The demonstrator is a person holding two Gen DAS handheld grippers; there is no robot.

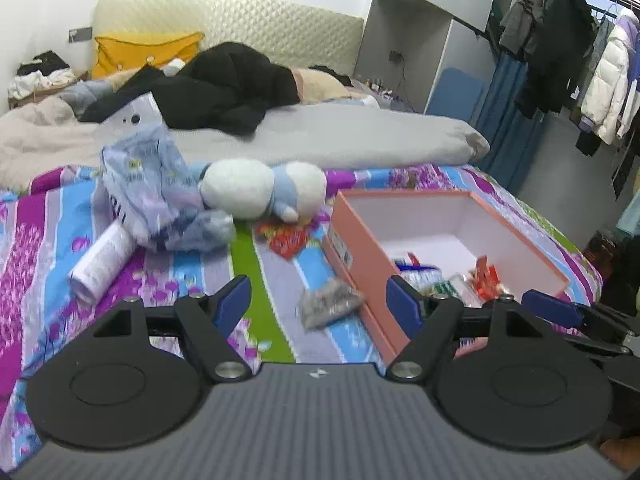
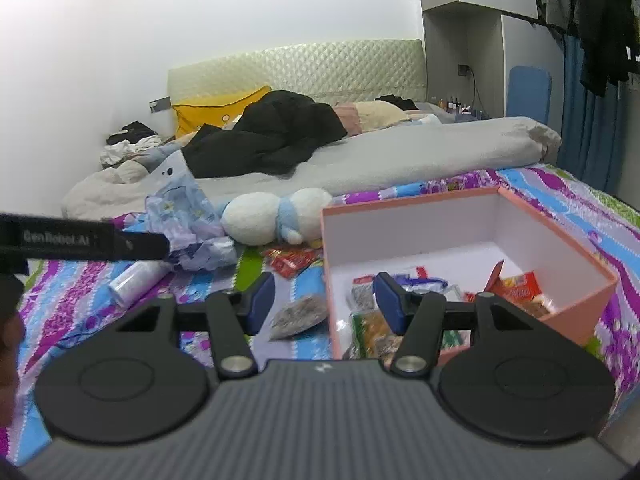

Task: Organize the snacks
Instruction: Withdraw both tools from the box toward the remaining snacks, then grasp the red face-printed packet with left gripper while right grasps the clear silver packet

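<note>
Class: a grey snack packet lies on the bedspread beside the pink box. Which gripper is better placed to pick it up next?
Probably the left gripper: open, with the grey packet between its fingertips. The right gripper straddles the pink box wall.

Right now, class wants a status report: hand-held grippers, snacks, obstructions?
Left hand-held gripper open, empty. Right hand-held gripper open, empty. Grey snack packet and red packet outside pink box. Plush toy beside red packet.
</note>
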